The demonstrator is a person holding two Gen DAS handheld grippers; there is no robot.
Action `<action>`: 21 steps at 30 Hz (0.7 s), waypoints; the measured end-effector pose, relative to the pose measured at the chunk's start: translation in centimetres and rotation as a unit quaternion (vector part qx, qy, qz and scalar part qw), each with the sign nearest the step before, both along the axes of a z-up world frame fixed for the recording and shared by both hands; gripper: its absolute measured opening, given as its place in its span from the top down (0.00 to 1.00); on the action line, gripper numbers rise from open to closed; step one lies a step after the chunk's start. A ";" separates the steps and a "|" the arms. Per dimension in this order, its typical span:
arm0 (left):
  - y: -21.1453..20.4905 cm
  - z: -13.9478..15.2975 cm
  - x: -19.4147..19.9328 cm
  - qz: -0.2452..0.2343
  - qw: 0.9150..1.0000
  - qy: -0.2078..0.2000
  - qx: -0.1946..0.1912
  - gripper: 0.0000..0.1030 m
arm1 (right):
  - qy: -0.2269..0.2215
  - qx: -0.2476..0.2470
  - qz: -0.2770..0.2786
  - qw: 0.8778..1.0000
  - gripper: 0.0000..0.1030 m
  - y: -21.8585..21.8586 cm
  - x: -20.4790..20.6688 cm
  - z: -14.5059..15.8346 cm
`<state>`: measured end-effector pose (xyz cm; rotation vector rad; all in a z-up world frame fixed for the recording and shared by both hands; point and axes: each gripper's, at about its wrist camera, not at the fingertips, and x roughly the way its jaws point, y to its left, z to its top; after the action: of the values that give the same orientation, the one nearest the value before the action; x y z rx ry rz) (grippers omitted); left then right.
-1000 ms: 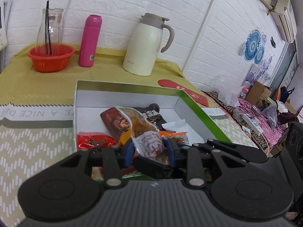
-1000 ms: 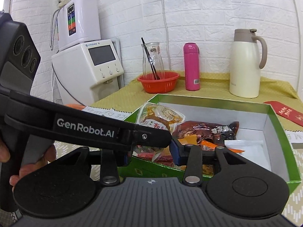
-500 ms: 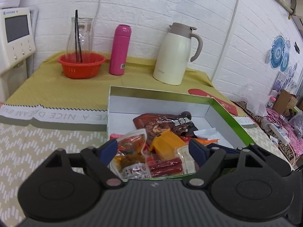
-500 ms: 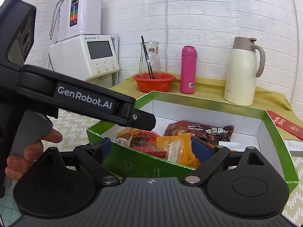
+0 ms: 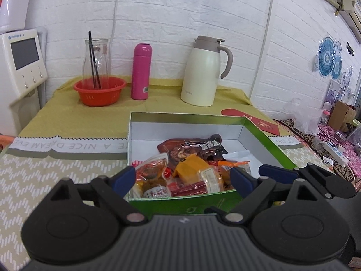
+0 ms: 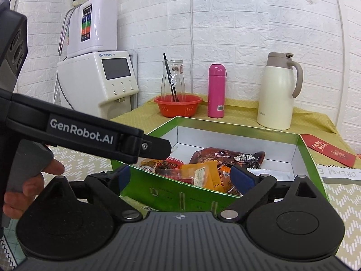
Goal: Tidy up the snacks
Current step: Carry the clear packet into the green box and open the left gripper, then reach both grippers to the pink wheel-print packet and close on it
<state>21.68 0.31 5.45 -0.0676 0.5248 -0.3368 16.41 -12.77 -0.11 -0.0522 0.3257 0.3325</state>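
Observation:
A green box (image 5: pixel 266 135) with a white inside sits on the table and holds several snack packets: a dark red-brown pouch (image 5: pixel 191 146), an orange packet (image 5: pixel 191 167), a clear packet with red print (image 5: pixel 151 171) and red sticks (image 5: pixel 189 187). My left gripper (image 5: pixel 182 180) is open and empty, just before the box's near wall. My right gripper (image 6: pixel 180 176) is open and empty, at the box's near wall (image 6: pixel 180 198). The same pouch (image 6: pixel 225 155) and orange packet (image 6: pixel 200 174) show in the right wrist view. The left gripper's body (image 6: pixel 85 133) crosses that view's left.
At the back stand a red bowl (image 5: pixel 99 90) with a glass carafe (image 5: pixel 96 61), a pink flask (image 5: pixel 141 72) and a cream jug (image 5: pixel 203 72). A red envelope (image 5: pixel 250 122) lies right of the box. A white water dispenser (image 6: pixel 97 83) stands at the left.
My left gripper opened and let a clear snack packet drop into the box. Both grippers opened wide and drew back from the box.

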 end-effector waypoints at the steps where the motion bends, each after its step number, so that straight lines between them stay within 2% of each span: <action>1: -0.1 0.1 -0.3 0.001 1.000 -0.002 0.001 0.13 | -0.002 -0.001 0.000 1.000 0.00 -0.1 -0.3 0.1; 4: -0.2 0.5 -1.4 -0.002 1.000 -0.006 -0.002 0.11 | -0.006 -0.006 0.002 1.000 0.00 -0.4 -1.3 0.5; 5: -0.2 0.6 -1.8 -0.004 1.000 -0.007 -0.002 0.00 | -0.007 -0.009 0.003 1.000 0.00 -0.5 -1.7 0.6; 7: -0.4 1.0 -3.1 -0.002 1.000 -0.016 -0.006 0.00 | -0.004 -0.022 0.003 1.000 0.00 -1.0 -2.7 0.8; 12: -1.5 1.6 -6.3 -0.047 0.998 -0.032 -0.019 0.00 | 0.006 -0.056 -0.007 0.998 0.00 -3.3 -5.7 0.7; 18: -3.3 1.0 -8.3 -0.074 0.996 -0.024 -0.039 0.00 | 0.020 -0.082 -0.023 0.996 0.00 -6.9 -9.9 -0.3; 21: -4.5 0.1 -8.7 -0.081 0.996 -0.014 -0.032 0.00 | 0.022 -0.105 -0.040 0.993 0.00 -8.2 -11.0 -1.2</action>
<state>12.97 -4.17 5.58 -0.0831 0.4935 -0.5132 5.42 -20.93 -1.35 -0.2382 0.4043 0.2193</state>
